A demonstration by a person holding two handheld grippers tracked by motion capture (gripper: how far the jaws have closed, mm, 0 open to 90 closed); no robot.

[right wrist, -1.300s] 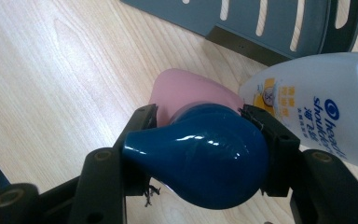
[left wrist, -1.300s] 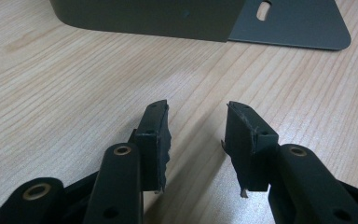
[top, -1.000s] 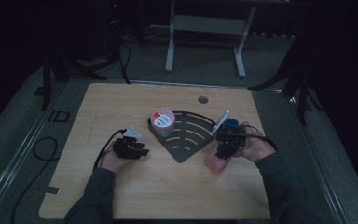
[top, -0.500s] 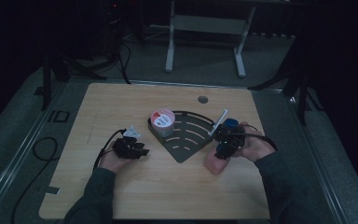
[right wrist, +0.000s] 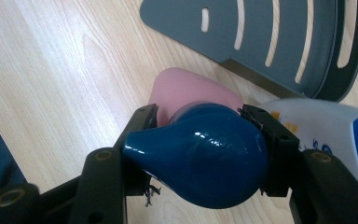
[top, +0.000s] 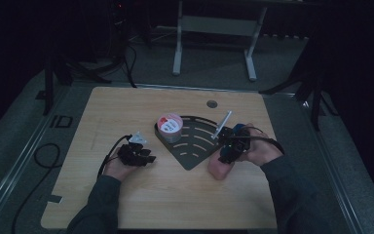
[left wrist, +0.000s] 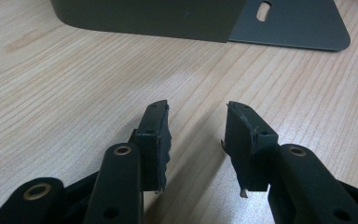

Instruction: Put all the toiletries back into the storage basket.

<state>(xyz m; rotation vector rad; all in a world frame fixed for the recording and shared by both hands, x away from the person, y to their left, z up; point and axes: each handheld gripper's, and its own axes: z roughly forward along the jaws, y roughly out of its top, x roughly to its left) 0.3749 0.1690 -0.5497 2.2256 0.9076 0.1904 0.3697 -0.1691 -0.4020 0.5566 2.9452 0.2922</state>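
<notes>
Now, from the high view, my right gripper (top: 228, 150) sits at about four o'clock on the wooden table (top: 126, 107), holding a blue thing (top: 238, 130) over a pink thing (top: 219, 168) that lies on the wood. A grey fan-shaped rack (top: 195, 141) lies in the middle of the table, and a round tub with a red and white lid (top: 169, 126) stands at its ten o'clock edge. My left gripper (top: 148, 157) rests at about eight o'clock, near the rack but apart from it. Next, in the left gripper view, my fingers (left wrist: 156, 135) stand partly apart with just bare wood between them, and the grey rack (left wrist: 289, 23) lies at twelve o'clock. Last, in the right gripper view, my fingers (right wrist: 142, 123) squeeze the shiny blue thing (right wrist: 205, 161) from both sides. The pink thing (right wrist: 182, 91) peeks out just behind it at twelve o'clock, and a white and blue thing (right wrist: 326, 126) sits at three o'clock, with the rack (right wrist: 261, 28) past them.
</notes>
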